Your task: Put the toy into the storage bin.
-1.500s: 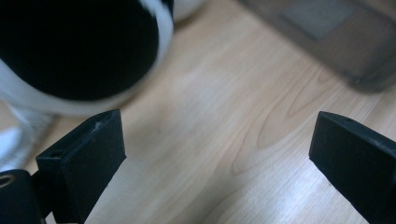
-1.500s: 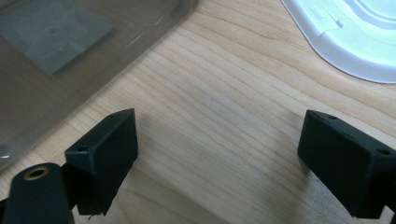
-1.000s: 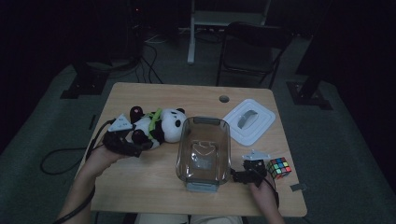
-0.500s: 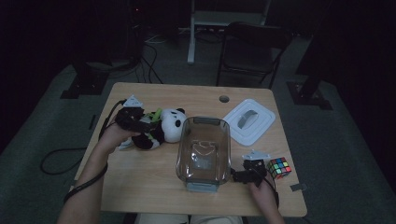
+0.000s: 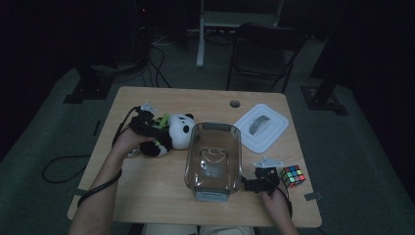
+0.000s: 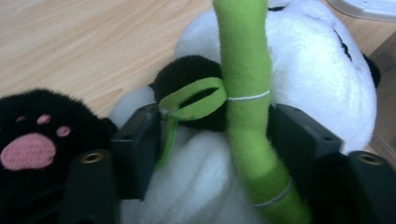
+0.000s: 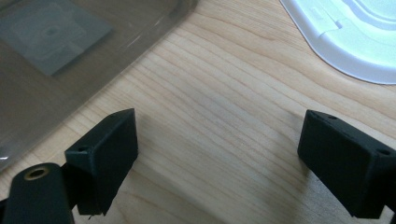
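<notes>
Left gripper [image 6: 215, 135] has just been closing, its jaws pinching the toy panda [image 6: 299, 70] and its green stalk [image 6: 245, 93]; right gripper [image 7: 217, 154] rests spread wide on the table [image 7: 224, 93] beside the clear tub [image 7: 70, 51].

Two hand-held grippers, bare forearms

Left gripper [image 6: 215, 135]: matte black blocky jaws, brass-coloured screw insert near each base; grey 3-cornered plate on top, black cable trailing off along forearm. Right gripper [image 7: 219, 154]: same black wedge-shaped jaws w/ small holes in faces, brass insert at left base; grey plate on top in high view. No sleeves visible on either forearm.
</notes>
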### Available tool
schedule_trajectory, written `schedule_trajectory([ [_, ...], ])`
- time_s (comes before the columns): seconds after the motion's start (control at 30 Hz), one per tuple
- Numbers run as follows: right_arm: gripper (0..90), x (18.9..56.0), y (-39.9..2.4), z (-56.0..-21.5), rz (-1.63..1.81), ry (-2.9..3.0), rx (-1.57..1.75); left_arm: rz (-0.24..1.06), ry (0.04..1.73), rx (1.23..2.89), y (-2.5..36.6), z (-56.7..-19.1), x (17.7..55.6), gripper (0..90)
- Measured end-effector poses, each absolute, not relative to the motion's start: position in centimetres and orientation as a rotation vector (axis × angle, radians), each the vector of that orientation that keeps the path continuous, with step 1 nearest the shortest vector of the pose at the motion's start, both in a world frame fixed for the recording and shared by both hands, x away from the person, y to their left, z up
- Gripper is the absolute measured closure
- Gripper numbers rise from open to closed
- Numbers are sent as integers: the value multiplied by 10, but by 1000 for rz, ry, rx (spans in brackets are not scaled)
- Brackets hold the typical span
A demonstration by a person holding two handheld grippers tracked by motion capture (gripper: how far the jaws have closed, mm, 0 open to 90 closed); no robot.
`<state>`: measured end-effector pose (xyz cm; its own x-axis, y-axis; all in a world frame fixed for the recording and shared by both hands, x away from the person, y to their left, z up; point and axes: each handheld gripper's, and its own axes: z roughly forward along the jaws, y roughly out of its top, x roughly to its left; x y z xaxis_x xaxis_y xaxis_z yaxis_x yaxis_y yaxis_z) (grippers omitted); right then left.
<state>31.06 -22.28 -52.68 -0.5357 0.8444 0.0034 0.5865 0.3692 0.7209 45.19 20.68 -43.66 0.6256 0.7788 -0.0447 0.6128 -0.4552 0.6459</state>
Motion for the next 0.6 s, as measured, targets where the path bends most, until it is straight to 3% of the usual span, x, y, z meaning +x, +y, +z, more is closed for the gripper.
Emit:
schedule_trajectory([
  [0.1, 118, 311, -223, -527, 970, 2268, 1250, 335, 1115, 2185, 207, -436, 450, 629],
  [0.17, 118, 311, -223, -527, 970, 2269, 1249, 323, 1152, 2147, 209, -435, 449, 698],
  [0.6, 118, 305, -218, -527, 1003, 2301, 1218, 352, 1246, 2033, 226, -416, 444, 753],
])
